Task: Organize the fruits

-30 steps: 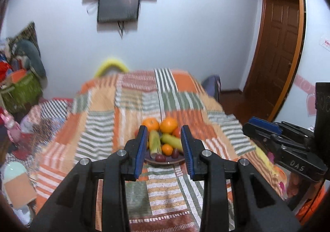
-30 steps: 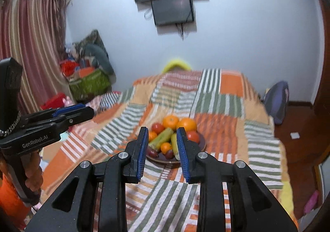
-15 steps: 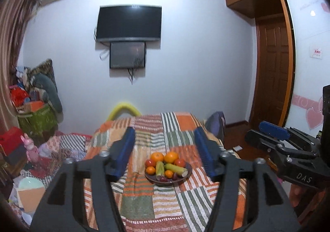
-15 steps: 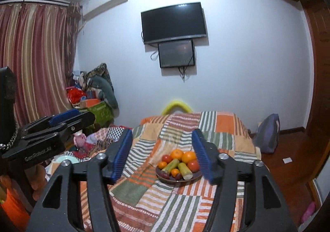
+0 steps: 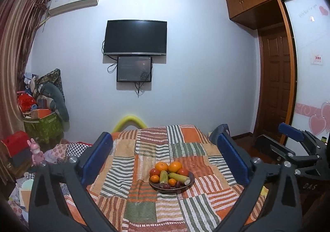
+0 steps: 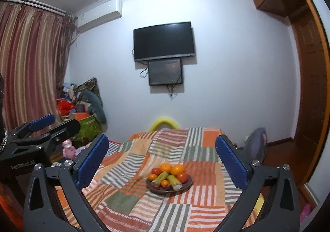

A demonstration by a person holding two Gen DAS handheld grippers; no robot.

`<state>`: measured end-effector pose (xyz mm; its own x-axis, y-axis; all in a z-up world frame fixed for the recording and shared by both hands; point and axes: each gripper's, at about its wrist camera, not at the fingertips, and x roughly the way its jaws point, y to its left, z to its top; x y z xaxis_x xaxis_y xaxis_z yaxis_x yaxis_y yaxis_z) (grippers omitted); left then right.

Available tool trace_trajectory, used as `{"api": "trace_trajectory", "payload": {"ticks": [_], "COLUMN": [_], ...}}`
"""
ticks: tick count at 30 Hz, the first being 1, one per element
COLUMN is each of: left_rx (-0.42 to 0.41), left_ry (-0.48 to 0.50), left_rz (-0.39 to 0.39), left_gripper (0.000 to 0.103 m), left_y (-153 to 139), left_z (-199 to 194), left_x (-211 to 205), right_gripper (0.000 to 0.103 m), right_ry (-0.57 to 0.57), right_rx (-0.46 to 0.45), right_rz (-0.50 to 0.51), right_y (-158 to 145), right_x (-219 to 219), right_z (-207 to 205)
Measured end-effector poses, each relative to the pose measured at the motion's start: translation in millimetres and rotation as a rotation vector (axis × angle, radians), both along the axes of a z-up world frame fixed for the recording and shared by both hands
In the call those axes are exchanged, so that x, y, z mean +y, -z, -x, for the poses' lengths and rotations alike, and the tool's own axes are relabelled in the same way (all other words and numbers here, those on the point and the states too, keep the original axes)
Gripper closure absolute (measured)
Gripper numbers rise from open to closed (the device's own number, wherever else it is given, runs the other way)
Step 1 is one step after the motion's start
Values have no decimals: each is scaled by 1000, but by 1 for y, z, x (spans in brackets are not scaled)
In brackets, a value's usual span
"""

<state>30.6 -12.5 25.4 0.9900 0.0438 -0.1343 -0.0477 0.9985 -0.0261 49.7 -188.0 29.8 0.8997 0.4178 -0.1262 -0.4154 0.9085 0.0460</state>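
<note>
Both the left gripper [image 5: 165, 156] and the right gripper [image 6: 162, 157] stand released with blue pads spread wide, their jaws having just been opening with nothing gripped between them, each hovering apart from the fruit. Beyond them a dark plate [image 5: 190, 182] rests on the striped patchwork blanket [image 5: 144, 207] covering the bed, heaped with two oranges [image 5: 175, 167], tomatoes [image 5: 183, 171], small tangerines, two greenish cane pieces [image 5: 179, 178] and dark grapes [image 5: 166, 186]. Farther off hang a television [image 5: 135, 38], a smaller screen [image 5: 134, 69] under it, a curtain [image 6: 31, 62] and a wooden door [image 5: 275, 85].
</note>
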Motion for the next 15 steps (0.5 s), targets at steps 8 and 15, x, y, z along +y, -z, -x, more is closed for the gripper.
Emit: {"api": "trace_trajectory", "payload": {"ticks": [8,15], "left_rx": [0,7], "left_ry": [1,2], "left_rz": [-3,-5], "left_gripper": [0,0], "left_y": [0,2], "left_z": [2,0], "left_x": [-2,-3], "right_gripper": [0,0], "right_ry": [18,24], "right_rx": [-13,-19], "right_rz": [2,-7], "right_y": [1,2], "right_x": [-1,-4], "right_z": [6,10]}}
